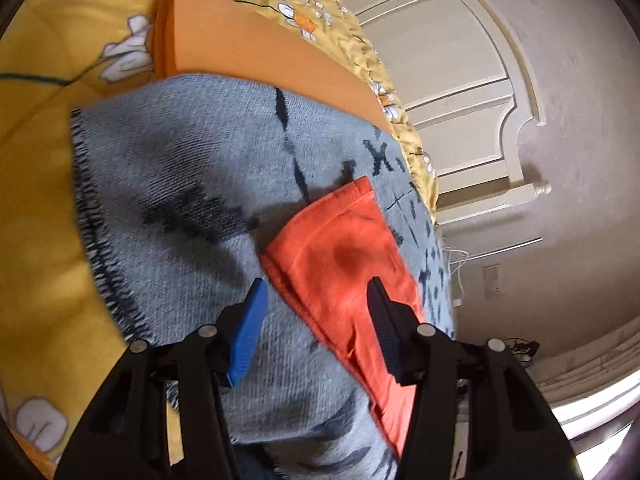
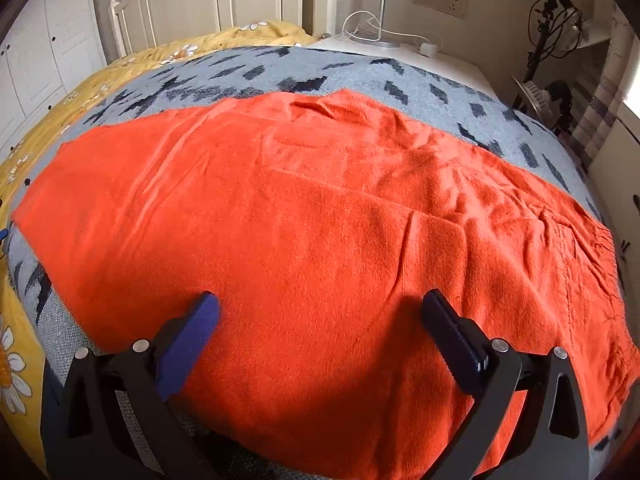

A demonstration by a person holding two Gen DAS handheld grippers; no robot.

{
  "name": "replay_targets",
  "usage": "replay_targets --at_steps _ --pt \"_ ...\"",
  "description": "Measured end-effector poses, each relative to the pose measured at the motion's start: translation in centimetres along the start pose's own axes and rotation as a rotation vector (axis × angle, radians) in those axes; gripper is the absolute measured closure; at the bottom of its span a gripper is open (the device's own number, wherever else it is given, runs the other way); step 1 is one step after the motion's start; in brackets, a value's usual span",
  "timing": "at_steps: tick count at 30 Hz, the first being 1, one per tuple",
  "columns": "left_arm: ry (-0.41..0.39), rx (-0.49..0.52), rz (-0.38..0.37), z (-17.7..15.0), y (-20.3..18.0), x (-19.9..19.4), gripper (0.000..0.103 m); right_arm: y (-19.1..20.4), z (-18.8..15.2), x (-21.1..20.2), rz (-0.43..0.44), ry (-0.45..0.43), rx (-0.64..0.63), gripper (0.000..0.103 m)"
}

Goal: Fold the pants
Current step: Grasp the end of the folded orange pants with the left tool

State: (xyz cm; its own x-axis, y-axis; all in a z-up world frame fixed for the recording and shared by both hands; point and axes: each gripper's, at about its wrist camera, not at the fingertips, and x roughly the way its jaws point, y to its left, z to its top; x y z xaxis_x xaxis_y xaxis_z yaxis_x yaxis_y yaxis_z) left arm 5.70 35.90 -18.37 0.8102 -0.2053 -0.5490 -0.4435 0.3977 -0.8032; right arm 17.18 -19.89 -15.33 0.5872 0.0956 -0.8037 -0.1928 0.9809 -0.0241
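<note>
The orange-red pants [image 2: 320,200] lie spread flat on a grey patterned blanket [image 2: 400,76], waistband toward the right. My right gripper [image 2: 320,296] is open wide just above the near edge of the fabric, with nothing clamped. In the left wrist view, tilted and blurred, the leg end of the pants [image 1: 344,248] shows on the blanket [image 1: 180,180]. My left gripper [image 1: 317,282] hovers over that end, open, with its blue pad [image 1: 250,332] over the blanket and its dark finger over the pants. No cloth is pinched.
The blanket covers a bed with a yellow flowered bedspread [image 1: 40,120]. A folded orange item [image 1: 240,48] lies beyond the blanket. A white headboard [image 1: 460,80] stands at the bed's end. A white nightstand [image 2: 400,52] with a cable sits behind the bed.
</note>
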Motion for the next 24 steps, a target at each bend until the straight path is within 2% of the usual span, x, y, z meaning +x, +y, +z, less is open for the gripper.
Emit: replay_targets --at_steps 4,9,11,14,15,20,24 --pt "0.030 -0.049 0.040 0.1 0.3 1.2 0.052 1.4 0.5 -1.3 0.037 -0.050 0.013 0.005" --pt "0.031 -0.045 0.070 0.0 0.4 2.2 0.052 5.1 1.8 -2.8 0.060 -0.120 -0.004 0.005" --pt "0.031 -0.019 0.113 0.4 -0.4 3.1 0.060 6.8 2.4 -2.7 0.067 -0.130 -0.004 0.005" --pt "0.038 0.086 0.189 0.7 -2.1 4.2 0.072 8.6 2.7 -1.9 0.052 -0.112 -0.019 0.005" --pt "0.046 0.101 0.201 0.7 -2.3 4.3 0.083 8.9 2.7 -1.5 0.049 -0.101 -0.019 0.005" --pt "0.021 0.166 0.189 0.6 -3.8 3.8 0.084 9.4 2.1 0.2 0.036 -0.036 -0.023 0.005" --pt "0.026 0.143 0.165 0.7 -3.7 3.5 0.084 9.2 1.4 0.8 0.048 -0.022 -0.013 0.005"
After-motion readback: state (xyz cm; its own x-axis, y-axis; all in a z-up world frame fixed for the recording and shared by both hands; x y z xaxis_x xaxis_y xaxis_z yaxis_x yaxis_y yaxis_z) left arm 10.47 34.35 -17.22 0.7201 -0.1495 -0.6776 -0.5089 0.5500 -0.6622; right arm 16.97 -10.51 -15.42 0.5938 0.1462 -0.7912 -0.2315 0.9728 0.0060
